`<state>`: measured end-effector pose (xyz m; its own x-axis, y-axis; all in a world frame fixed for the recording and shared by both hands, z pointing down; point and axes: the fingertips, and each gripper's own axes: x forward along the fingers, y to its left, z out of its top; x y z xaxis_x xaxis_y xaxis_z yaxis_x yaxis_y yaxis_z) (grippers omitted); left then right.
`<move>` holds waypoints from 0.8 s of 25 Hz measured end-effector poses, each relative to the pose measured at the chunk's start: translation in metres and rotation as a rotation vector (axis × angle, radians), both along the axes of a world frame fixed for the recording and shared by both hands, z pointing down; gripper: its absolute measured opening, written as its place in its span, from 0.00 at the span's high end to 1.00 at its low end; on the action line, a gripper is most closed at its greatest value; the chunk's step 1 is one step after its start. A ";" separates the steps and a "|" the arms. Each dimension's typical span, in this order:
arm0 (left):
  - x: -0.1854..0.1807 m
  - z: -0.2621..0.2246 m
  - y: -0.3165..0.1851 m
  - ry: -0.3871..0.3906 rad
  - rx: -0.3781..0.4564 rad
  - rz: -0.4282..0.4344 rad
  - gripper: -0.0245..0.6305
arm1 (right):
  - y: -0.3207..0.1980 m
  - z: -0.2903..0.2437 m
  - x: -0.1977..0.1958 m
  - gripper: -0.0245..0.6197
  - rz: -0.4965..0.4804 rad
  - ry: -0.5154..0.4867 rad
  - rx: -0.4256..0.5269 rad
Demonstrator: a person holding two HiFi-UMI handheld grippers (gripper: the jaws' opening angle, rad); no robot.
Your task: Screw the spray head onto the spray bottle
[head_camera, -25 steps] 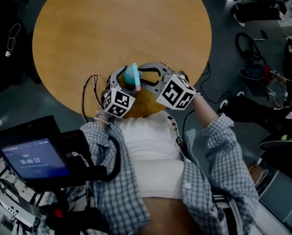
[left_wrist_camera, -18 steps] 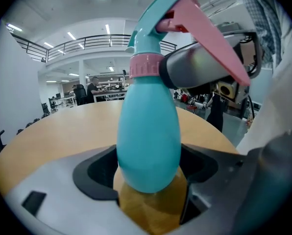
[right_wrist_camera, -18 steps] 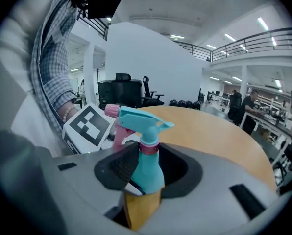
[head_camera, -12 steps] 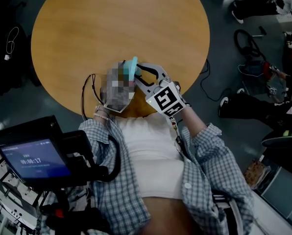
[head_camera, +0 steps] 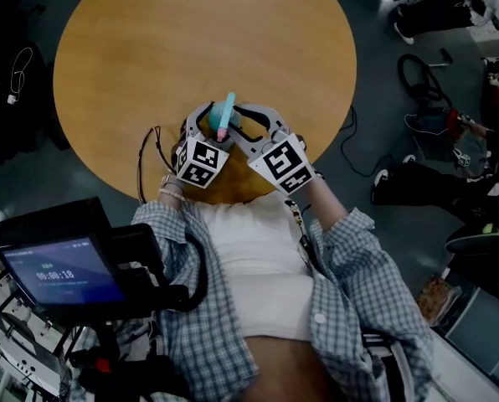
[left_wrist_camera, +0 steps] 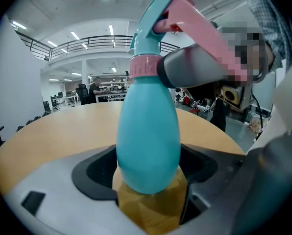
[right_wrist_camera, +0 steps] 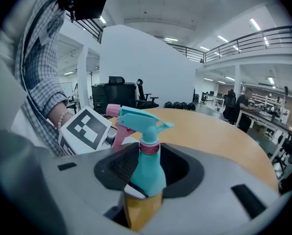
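The teal spray bottle [left_wrist_camera: 148, 141] stands upright just above the near edge of the round wooden tabletop [head_camera: 199, 40]. Whether its base touches the wood I can't tell. The spray head [left_wrist_camera: 158, 18] sits on top with its pink collar [left_wrist_camera: 145, 66] at the neck and its pink trigger [left_wrist_camera: 205, 28] pointing back toward the person. The left claw [left_wrist_camera: 148, 174] is closed on the bottle's round belly, with a pad pressed against each side. The right claw [right_wrist_camera: 146, 173] comes in from the other side and is closed partway round the spray head at the collar. The two marker cubes sit side by side in front of the person's checked shirt [head_camera: 375, 283].
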<state>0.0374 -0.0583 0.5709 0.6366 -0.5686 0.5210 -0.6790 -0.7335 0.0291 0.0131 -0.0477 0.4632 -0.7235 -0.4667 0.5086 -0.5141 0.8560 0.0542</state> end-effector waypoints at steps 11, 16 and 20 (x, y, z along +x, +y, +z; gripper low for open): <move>-0.002 0.001 0.010 0.046 -0.029 -0.005 0.37 | 0.011 0.020 0.006 0.56 -0.040 0.010 -0.099; -0.015 0.006 0.021 0.034 -0.033 -0.037 0.37 | 0.013 0.033 0.027 0.56 0.023 -0.007 -0.148; -0.028 0.006 0.027 0.026 -0.027 -0.066 0.37 | 0.012 0.042 0.040 0.56 0.080 -0.004 -0.136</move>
<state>0.0094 -0.0310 0.5772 0.6115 -0.5959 0.5206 -0.7247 -0.6859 0.0661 0.0534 -0.0356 0.5053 -0.6890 -0.4503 0.5678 -0.5811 0.8115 -0.0616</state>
